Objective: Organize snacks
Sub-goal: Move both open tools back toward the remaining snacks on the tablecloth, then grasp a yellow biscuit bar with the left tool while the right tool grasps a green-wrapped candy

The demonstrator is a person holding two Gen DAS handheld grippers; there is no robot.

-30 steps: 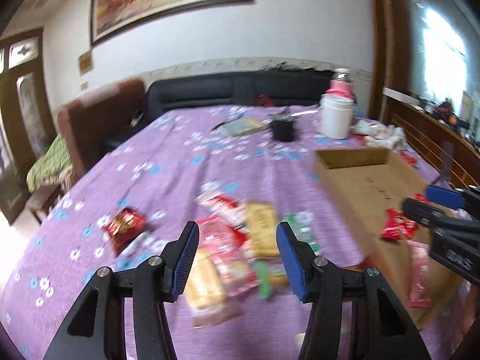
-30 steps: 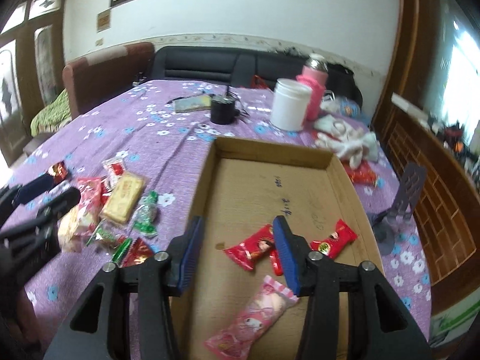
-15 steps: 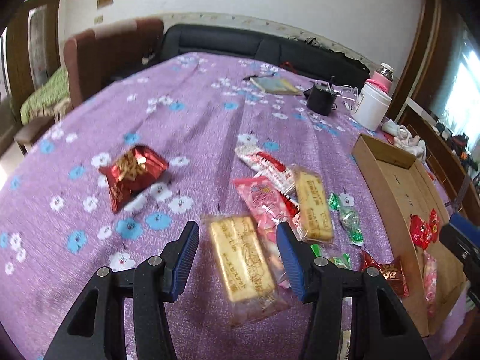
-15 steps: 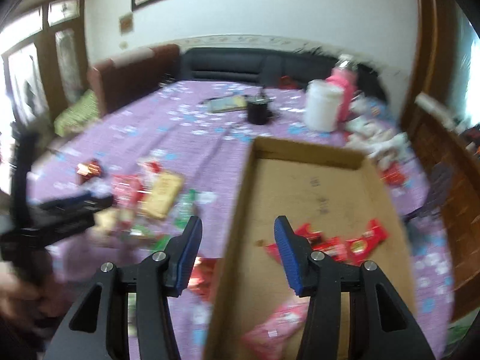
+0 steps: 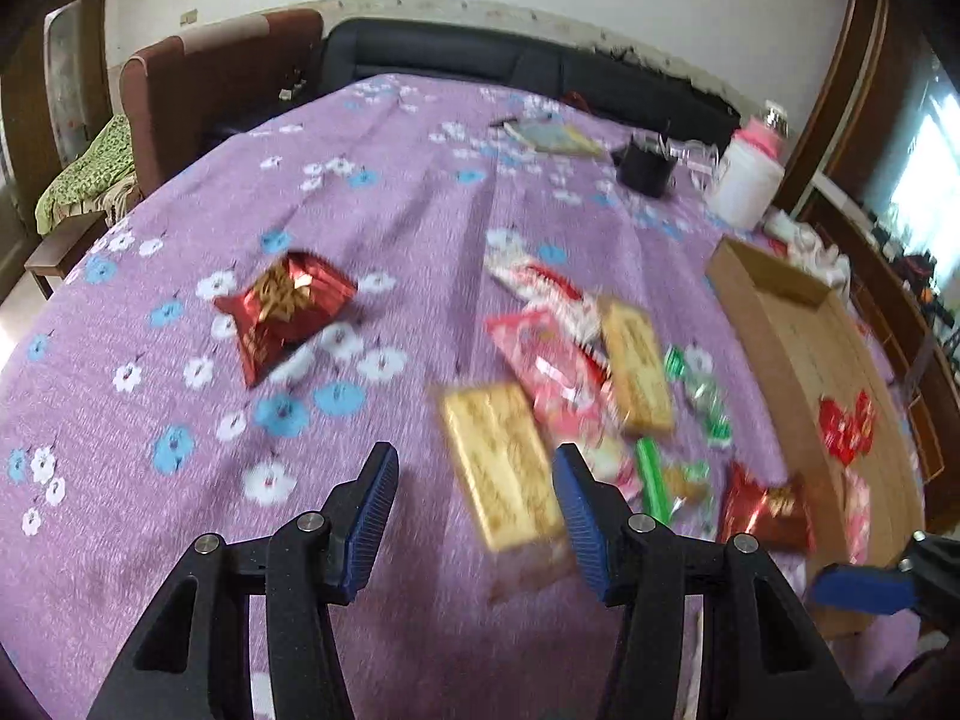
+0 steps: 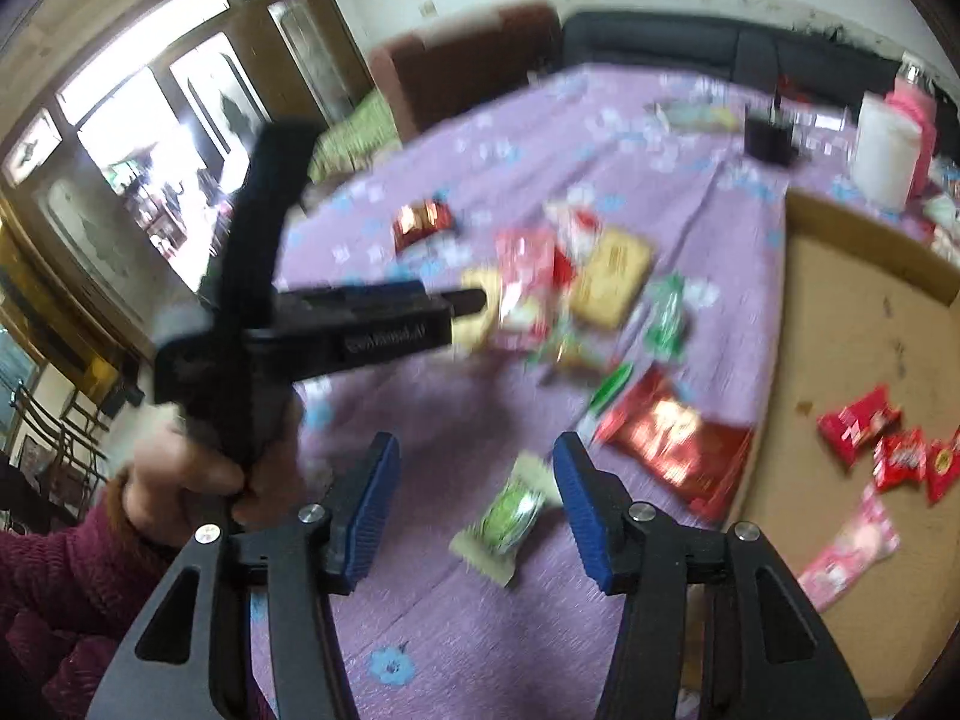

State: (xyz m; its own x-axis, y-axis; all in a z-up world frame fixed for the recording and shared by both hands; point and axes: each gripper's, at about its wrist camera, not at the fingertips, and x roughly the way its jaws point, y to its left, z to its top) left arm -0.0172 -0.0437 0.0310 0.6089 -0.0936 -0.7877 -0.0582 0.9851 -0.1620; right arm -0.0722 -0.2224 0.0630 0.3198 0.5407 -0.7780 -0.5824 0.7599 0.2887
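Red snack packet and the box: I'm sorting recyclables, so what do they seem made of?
Red snack packet: likely metallised foil-plastic film; it looks glossy, crinkled, with bright glints. Box: seemingly plain brown cardboard, matte, unprinted, with folded-up low walls.

Daylight filled the room, and both views were bright. In the right wrist view the windows [image 6: 150,138] at the left were blown out to white. Motion blur smeared both pictures: the snack packets [image 5: 570,384] and the flowered cloth [image 5: 180,372] on the bench were soft, and the cardboard box [image 6: 864,324] had streaked edges. Only each camera's own hand-held gripper [image 6: 474,498] stayed sharp. Fisheye distortion bowed the walls, and the corners fell to black.
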